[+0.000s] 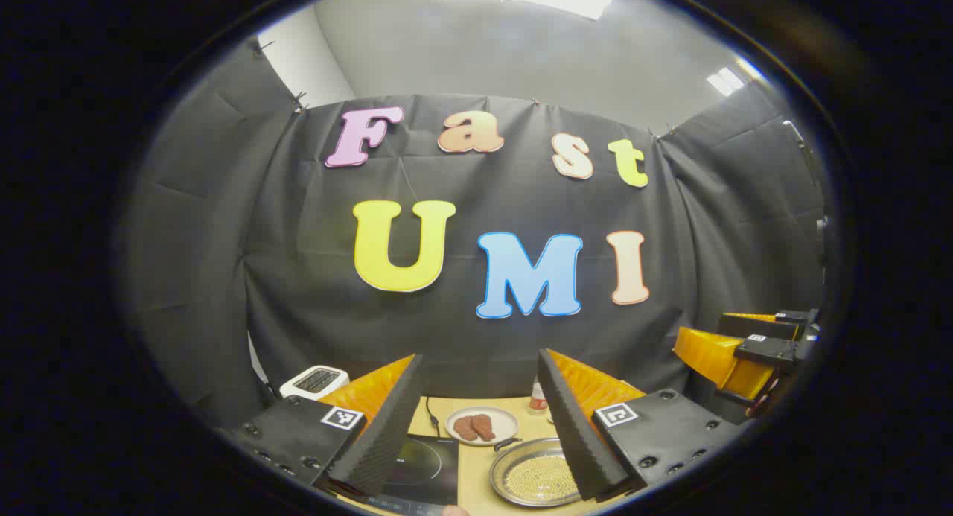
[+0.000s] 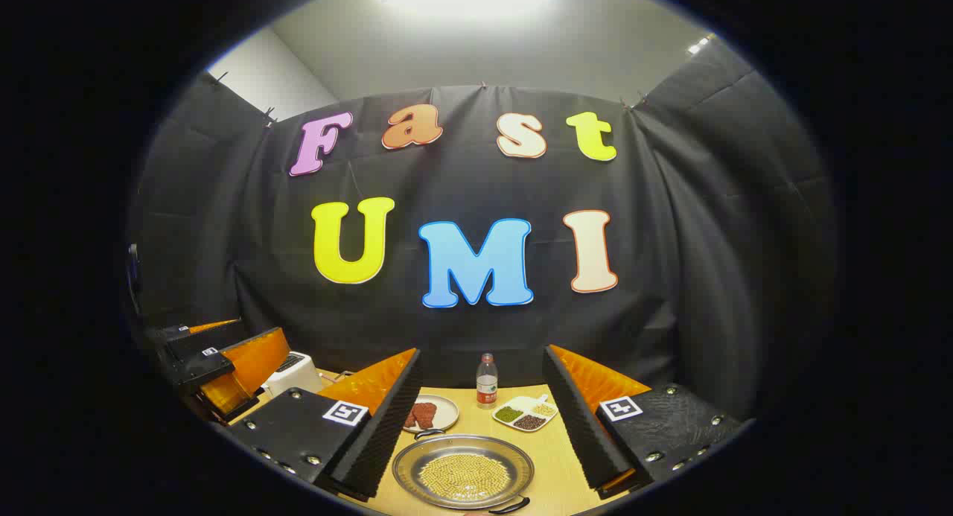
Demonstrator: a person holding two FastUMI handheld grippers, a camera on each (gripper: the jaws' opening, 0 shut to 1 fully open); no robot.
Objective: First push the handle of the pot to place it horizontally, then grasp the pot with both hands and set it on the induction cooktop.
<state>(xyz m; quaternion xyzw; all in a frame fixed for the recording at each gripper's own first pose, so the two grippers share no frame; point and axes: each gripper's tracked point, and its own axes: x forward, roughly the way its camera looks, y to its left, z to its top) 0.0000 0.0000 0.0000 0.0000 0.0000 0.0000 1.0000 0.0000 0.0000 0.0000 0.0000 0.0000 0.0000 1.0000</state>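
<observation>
The pot (image 2: 463,471) is a shallow metal pan holding yellow grains, on the wooden table just below my right gripper (image 2: 482,356). One loop handle (image 2: 428,432) sits at its far left and another (image 2: 510,505) at its near right. In the left gripper view the pot (image 1: 534,477) lies low on the right, with the black induction cooktop (image 1: 424,464) to its left. My left gripper (image 1: 480,363) hangs above both, open and holding nothing. The right gripper is open too, well above the table.
Behind the pot stand a plate of meat (image 2: 426,413), a bottle (image 2: 486,380) and a divided dish of grains (image 2: 526,413). A white toaster (image 2: 292,371) sits at the back left. The other gripper (image 1: 733,352) hovers at the right of the left gripper view.
</observation>
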